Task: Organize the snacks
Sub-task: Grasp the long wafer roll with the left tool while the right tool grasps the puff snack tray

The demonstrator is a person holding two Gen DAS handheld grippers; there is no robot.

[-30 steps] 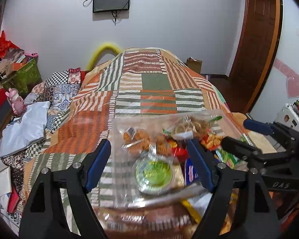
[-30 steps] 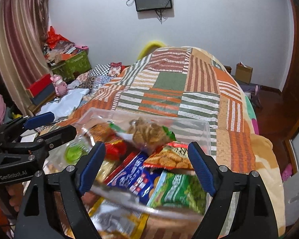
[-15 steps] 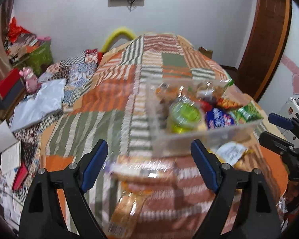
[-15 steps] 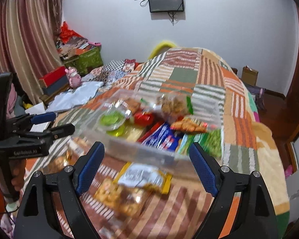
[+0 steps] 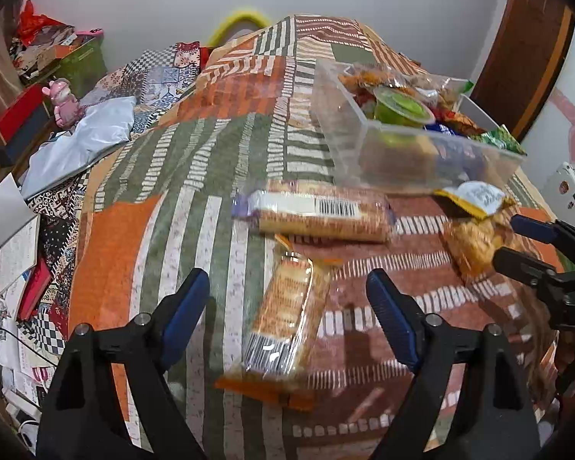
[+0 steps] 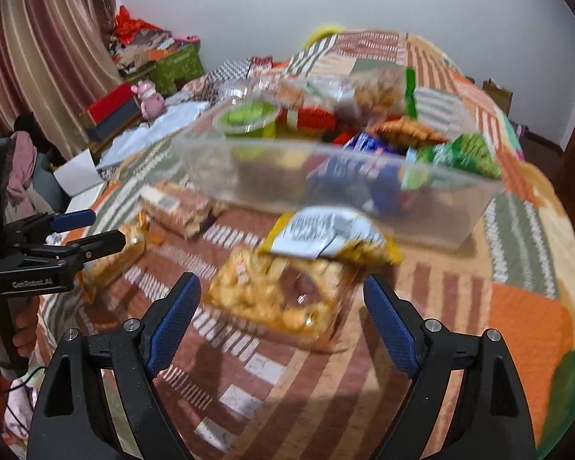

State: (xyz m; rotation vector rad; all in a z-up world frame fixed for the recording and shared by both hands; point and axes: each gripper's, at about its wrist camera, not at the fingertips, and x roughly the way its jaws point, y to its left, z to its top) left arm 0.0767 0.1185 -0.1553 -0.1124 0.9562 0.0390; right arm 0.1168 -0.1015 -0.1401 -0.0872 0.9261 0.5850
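A clear plastic bin point(image 5: 341, 122) point(image 6: 249, 176) full of snack packets and a green jelly cup point(image 5: 402, 109) rests on the patchwork bedspread. My left gripper point(image 5: 287, 280) hovers over an orange biscuit pack point(image 5: 287, 314). Its jaws are closing, wide of the pack, pads not touching it. A longer biscuit pack point(image 5: 318, 214) with a barcode lies beyond. My right gripper point(image 6: 280, 284) is open above a clear bag of golden snacks point(image 6: 276, 299), with a yellow-and-white packet point(image 6: 322, 234) just past it. Each gripper shows in the other's view point(image 5: 517, 243) point(image 6: 107, 228).
The bedspread point(image 5: 165, 176) drops off on the left to a floor littered with books point(image 5: 19, 253), a pale plastic bag point(image 5: 84, 142), a pink toy point(image 5: 63, 101) and boxes. A wooden door point(image 5: 525, 46) stands at the right and a curtain point(image 6: 38, 57) at the left.
Both grippers have sunk and drawn back from the bin, which now lies farther off. Loose packs on the bedspread have come into view between the jaws.
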